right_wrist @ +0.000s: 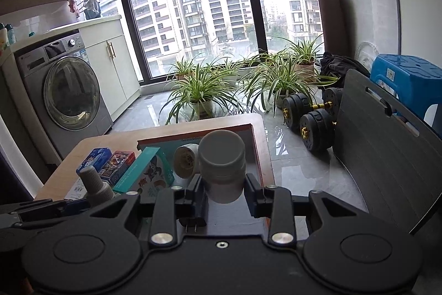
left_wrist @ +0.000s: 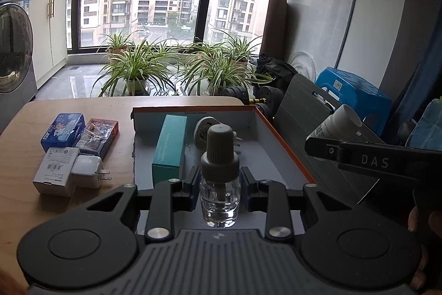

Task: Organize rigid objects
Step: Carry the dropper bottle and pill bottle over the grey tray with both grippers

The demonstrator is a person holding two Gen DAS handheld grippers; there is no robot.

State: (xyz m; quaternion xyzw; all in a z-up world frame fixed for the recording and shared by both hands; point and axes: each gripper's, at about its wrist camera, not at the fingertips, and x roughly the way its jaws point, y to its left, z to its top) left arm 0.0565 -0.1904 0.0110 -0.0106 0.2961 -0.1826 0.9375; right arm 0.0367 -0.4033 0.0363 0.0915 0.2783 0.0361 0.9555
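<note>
My left gripper (left_wrist: 220, 185) is shut on a clear glass bottle with a grey cap (left_wrist: 219, 170), held upright over the near end of the orange-edged cardboard box (left_wrist: 284, 148). The box holds a teal carton (left_wrist: 170, 148) and a white plug-in device (left_wrist: 205, 133). My right gripper (right_wrist: 224, 192) is shut on a white bottle with a grey lid (right_wrist: 222, 165), above the box's (right_wrist: 255, 145) right side; it shows at the right of the left wrist view (left_wrist: 338, 123). The glass bottle's cap also shows in the right wrist view (right_wrist: 95, 184).
On the wooden table (left_wrist: 27, 156) left of the box lie a blue tin (left_wrist: 63, 130), a colourful card box (left_wrist: 98, 137), a white packet (left_wrist: 55, 174) and a white charger (left_wrist: 89, 174). A dark chair back (right_wrist: 386, 156), dumbbells (right_wrist: 309, 115), potted plants and a washing machine (right_wrist: 63, 90) surround the table.
</note>
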